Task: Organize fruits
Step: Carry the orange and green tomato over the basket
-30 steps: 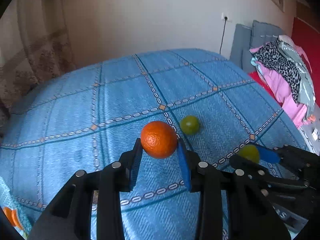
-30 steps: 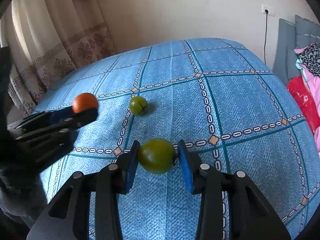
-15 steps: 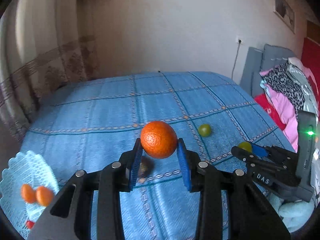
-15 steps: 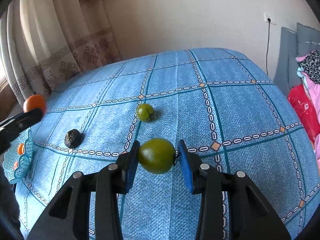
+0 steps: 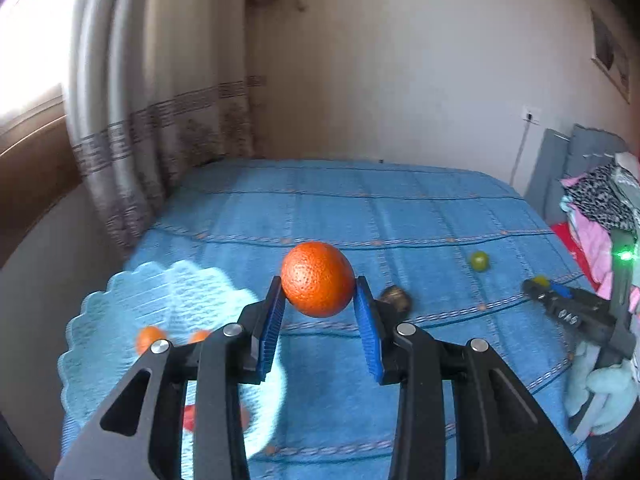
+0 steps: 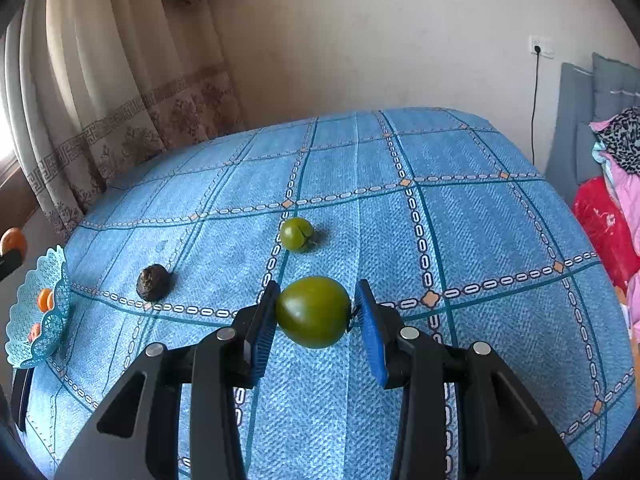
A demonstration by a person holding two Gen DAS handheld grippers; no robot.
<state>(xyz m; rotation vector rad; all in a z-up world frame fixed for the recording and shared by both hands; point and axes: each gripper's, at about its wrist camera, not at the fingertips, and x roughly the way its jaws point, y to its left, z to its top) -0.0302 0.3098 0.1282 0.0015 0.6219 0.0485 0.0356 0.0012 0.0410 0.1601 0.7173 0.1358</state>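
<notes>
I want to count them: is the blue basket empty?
Not empty. The blue basket holds small orange fruits; exact count unclear, blurred.

left gripper [image 5: 319, 310] with orange [image 5: 318, 278] swung from mid-bed toward basket [image 5: 120, 304], now just right of basket, basket fruit now in left view, right gripper farther from basket

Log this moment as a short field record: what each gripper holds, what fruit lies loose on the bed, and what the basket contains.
left gripper: shut on round orange citrus fruit
right gripper: shut on smooth green tomato-like fruit
loose on blue patterned bedspread: smaller green fruit; dark wrinkled brown fruit
light blue lattice plastic basket: at the bed's left edge, holds small orange fruits
basket count: cannot tell, view blurred
</notes>
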